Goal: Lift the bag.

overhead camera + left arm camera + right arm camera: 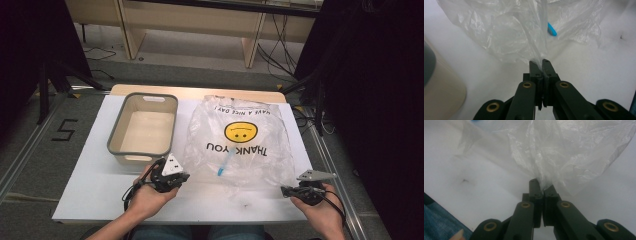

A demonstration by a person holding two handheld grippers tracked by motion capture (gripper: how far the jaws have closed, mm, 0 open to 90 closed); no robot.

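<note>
Two sets of jaws clamped on clear plastic bag (240, 142) atop white table (90, 190), grey carpet beyond.

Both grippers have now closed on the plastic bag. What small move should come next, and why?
Probably lift both hands a little and draw them apart. The left gripper and right gripper each pinch the near edge of the plastic bag, which lies flat on the table with a blue item inside; this should open its mouth.

Both forearms come in low; the left gripper (186, 176) and right gripper (285, 190) point toward each other, jaws clamped together.
</note>
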